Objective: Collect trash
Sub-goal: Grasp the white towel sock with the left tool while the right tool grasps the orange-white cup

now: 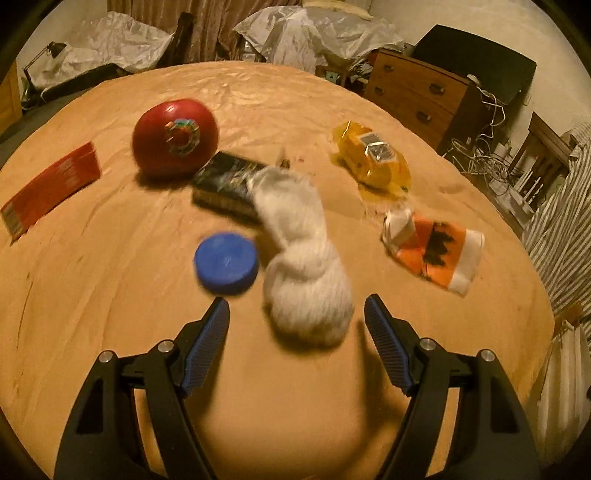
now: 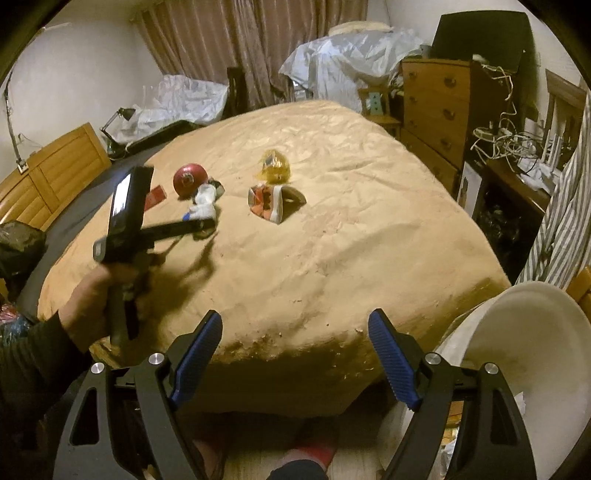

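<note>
My left gripper [image 1: 297,314] is open just above the tan cloth-covered table [image 1: 110,277], its jaws either side of the near end of a white yarn skein [image 1: 306,269], not closed on it. Around it lie a blue lid [image 1: 226,263], a dark packet [image 1: 229,182], a yellow wrapper [image 1: 373,158], an orange-and-white wrapper [image 1: 432,251], a red box [image 1: 51,188] and a red apple [image 1: 175,136]. My right gripper [image 2: 295,343] is open and empty, off the table's near edge. The right wrist view shows the left gripper [image 2: 201,223] at the skein [image 2: 205,203].
A white bin [image 2: 524,369] stands at the table's near right corner. A wooden dresser [image 1: 417,96] and tangled cables [image 1: 491,147] are at the right, plastic-covered furniture [image 1: 314,33] behind. A striped cloth [image 1: 561,221] hangs at the right.
</note>
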A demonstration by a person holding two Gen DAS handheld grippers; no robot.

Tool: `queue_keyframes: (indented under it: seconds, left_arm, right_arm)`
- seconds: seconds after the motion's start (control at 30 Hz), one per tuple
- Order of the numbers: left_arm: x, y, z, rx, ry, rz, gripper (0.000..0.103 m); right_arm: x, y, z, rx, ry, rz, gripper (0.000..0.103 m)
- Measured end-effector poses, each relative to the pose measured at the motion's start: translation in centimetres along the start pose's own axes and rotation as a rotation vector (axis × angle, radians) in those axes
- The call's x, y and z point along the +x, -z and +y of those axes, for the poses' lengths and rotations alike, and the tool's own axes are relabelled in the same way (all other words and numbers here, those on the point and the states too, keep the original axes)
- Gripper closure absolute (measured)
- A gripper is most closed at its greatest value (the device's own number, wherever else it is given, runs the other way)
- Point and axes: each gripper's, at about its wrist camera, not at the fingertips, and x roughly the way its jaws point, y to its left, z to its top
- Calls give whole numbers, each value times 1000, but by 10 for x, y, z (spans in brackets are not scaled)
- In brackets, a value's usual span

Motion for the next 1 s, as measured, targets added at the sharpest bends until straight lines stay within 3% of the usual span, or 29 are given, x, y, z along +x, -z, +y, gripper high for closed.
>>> queue_keyframes:
  seconds: [0.1, 0.13, 0.23, 0.47, 0.67, 0.83, 1.0]
  left_arm:
    - [5, -7, -4, 7, -7, -9, 33]
    - [7, -9, -5, 9, -10, -10, 45]
    - [3, -9, -4, 14, -19, -11, 64]
    - [-24, 6, 11, 43, 5, 21, 64]
    - [-33, 35, 34, 44, 32, 70, 64]
    - [-36, 40, 41, 46, 61, 67, 62]
    - [-34, 41, 45, 38, 79, 62, 62]
  right_arm:
    - [12, -1, -9, 3, 1, 21, 21]
    - [19, -3, -8, -3, -2, 29, 21]
    - [32, -13, -3, -44, -20, 40, 21]
    - [89, -75, 13, -188, -53, 81, 23]
    - [169, -134, 51, -409, -50, 193, 23]
    - [222, -157, 82, -564, -17, 273, 23]
    - [261, -170, 88, -600, 34, 341, 23]
